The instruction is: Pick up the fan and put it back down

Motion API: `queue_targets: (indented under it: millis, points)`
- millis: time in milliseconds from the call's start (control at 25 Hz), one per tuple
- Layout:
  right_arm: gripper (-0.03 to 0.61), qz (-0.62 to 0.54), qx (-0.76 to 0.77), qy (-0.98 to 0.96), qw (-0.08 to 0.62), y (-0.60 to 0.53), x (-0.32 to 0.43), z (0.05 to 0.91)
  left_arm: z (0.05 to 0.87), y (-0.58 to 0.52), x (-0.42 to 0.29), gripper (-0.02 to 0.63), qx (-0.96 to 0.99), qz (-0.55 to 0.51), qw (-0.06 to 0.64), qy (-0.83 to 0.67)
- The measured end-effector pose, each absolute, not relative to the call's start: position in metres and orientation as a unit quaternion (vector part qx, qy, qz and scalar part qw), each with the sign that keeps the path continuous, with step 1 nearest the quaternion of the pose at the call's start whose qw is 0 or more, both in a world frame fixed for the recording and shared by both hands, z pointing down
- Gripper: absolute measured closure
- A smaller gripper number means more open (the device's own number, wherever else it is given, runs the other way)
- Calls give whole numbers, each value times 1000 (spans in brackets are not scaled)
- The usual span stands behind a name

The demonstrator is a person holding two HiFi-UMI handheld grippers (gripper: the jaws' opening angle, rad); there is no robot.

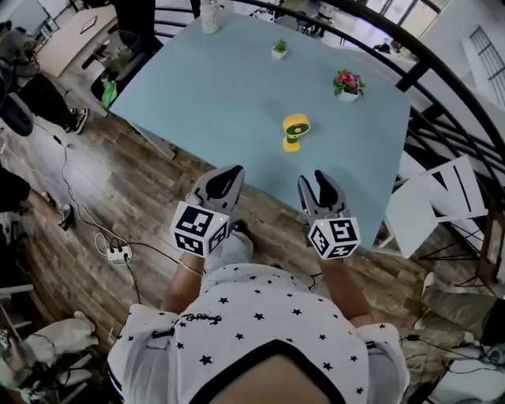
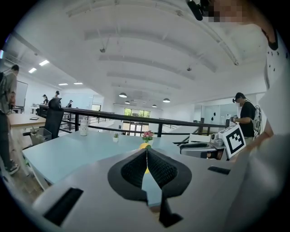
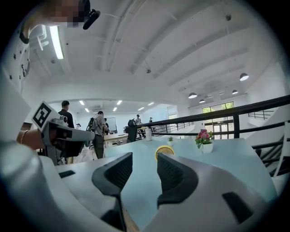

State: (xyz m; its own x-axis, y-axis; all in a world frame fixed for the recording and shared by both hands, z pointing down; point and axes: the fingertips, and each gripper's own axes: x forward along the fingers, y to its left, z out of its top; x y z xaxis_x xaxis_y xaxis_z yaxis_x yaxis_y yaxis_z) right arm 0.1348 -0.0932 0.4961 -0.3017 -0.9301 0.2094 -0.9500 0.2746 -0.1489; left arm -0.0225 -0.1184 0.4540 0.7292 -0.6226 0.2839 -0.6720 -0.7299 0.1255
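At the table's (image 1: 197, 95) near edge, the right tongs (image 1: 321, 188) are open and empty, the left tongs (image 1: 224, 180) pinched together on nothing. Ahead of the right pair, well apart, stands the yellow fan (image 1: 295, 131), upright. Likely light, rigid plastic, top-heavy: take the stem.

A pale blue table (image 1: 229, 95) fills the upper middle of the head view, its near edge running from the left down toward the lower right. A small yellow fan (image 1: 295, 131) stands upright right of centre, nearest that edge. Up and to its right sits a white pot of pink flowers (image 1: 348, 84). A small green plant (image 1: 279, 50) sits further up, and a white container (image 1: 210, 16) stands at the top edge. All four are well apart.
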Motion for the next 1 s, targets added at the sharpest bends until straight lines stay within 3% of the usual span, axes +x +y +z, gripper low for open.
queue_targets:
  millis: [1000]
  points:
    - [376,180,662,-715,134,-199,142,596,490,-232,-36,584,931,146,139,-304]
